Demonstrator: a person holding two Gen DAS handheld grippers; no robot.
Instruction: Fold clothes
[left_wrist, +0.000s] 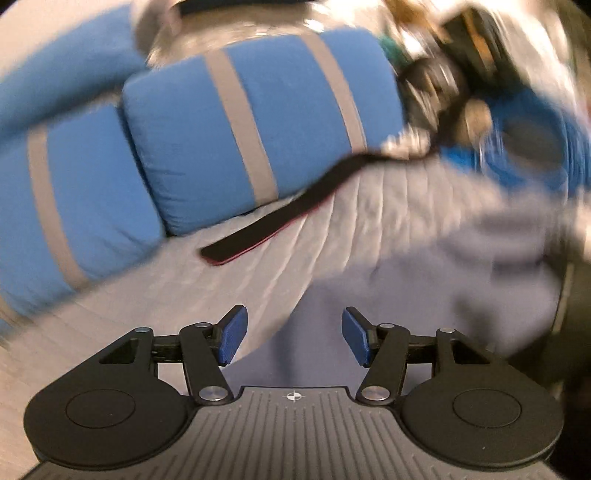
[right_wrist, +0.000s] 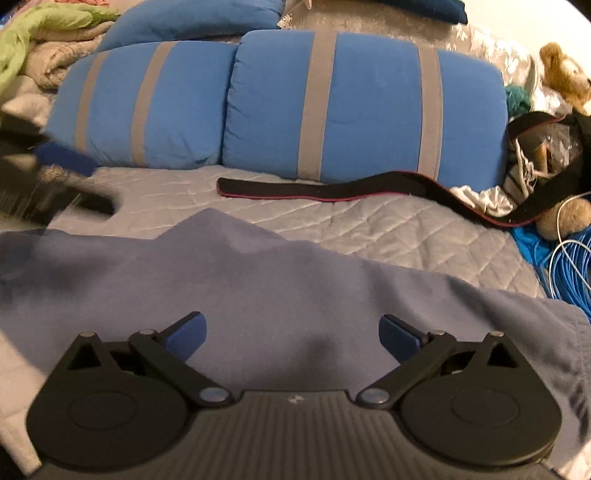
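The grey-lavender soft cotton garment (right_wrist: 280, 295) lay spread over the pale grey quilted bedspread (right_wrist: 388, 225), its far edge rising to a peak towards the two blue pillows with grey stripes (right_wrist: 362, 110) at the head of the bed. A long black strap with a red edge (right_wrist: 332, 192) lay on the quilt between garment and pillows, apart from both.

By my judgement the step in hand was a release between folds: both tools had let go and were lifting off to take a new hold. Doing it well would call for drawing the tools clear without snagging the cloth, so the fold just laid keeps its line, then picking the next edge or corner cleanly with both tools level before carrying it across. The peaked far edge looked uneven and might want smoothing first.

The right tool (right_wrist: 293, 334) stood spread wide above the near part of the garment, nothing between its blue pads (right_wrist: 186, 336), and it did not seem to press on the cloth. The left tool (left_wrist: 291, 339) was parted about halfway, also empty, over the garment's left part; its view was heavily blurred. In the right wrist view it showed only as a dark smear at the left edge.
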